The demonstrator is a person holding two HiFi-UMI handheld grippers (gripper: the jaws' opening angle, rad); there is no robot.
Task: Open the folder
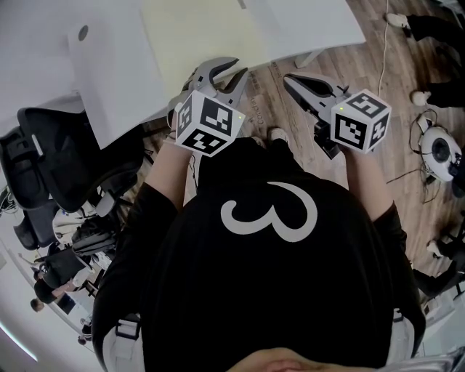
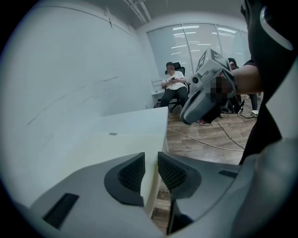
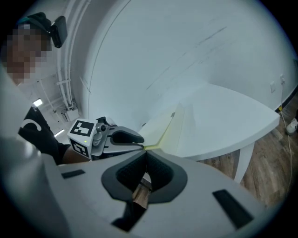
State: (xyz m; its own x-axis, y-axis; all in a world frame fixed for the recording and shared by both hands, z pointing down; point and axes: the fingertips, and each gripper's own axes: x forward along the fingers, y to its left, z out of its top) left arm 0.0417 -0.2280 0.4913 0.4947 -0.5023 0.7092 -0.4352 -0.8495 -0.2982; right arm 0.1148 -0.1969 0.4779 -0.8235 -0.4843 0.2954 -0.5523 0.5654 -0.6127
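Step in hand: grasping cover: left gripper [image 2: 150, 160] jaws narrow, straddling near-corner edge of folder [image 1: 200, 29] at bench [image 1: 312, 18] front edge, firm pinch unconfirmed; right gripper [image 3: 145, 155] jaws together, empty; next: pinch cover only, lift.

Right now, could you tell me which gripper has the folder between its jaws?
The left gripper: its jaws straddle a corner of the pale yellow folder, while the right gripper hangs shut and empty over the floor.
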